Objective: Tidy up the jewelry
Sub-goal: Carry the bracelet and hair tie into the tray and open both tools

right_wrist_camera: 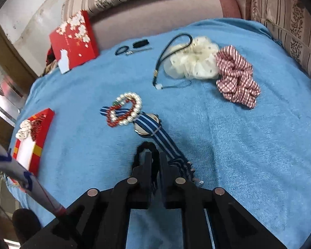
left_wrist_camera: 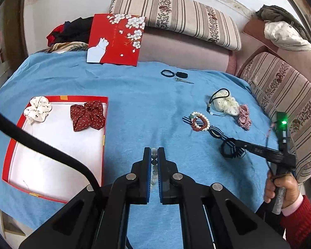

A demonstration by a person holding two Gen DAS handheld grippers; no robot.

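Observation:
My left gripper [left_wrist_camera: 154, 155] is shut on a string of pale green-white beads [left_wrist_camera: 154, 167], low over the blue cloth and just right of the open red box [left_wrist_camera: 58, 98]. In that box lie a white scrunchie [left_wrist_camera: 37, 109] and a red dotted bow [left_wrist_camera: 87, 115]. My right gripper [right_wrist_camera: 155, 159] is shut on a black hair tie [right_wrist_camera: 144, 146], whose loop wraps round the left finger. A blue striped watch [right_wrist_camera: 149, 124] lies against it, its strap running under the right finger. Pearl and red bead bracelets [right_wrist_camera: 125, 109] lie just beyond.
A cream scrunchie [right_wrist_camera: 194, 62], a red checked scrunchie [right_wrist_camera: 236, 76] and a black cord with a charm [right_wrist_camera: 172, 45] lie far right. Black hair ties and a clip [left_wrist_camera: 172, 74] sit near the back. The red cat lid [left_wrist_camera: 116, 39] leans on the sofa. Striped cushions [left_wrist_camera: 176, 14] border the cloth.

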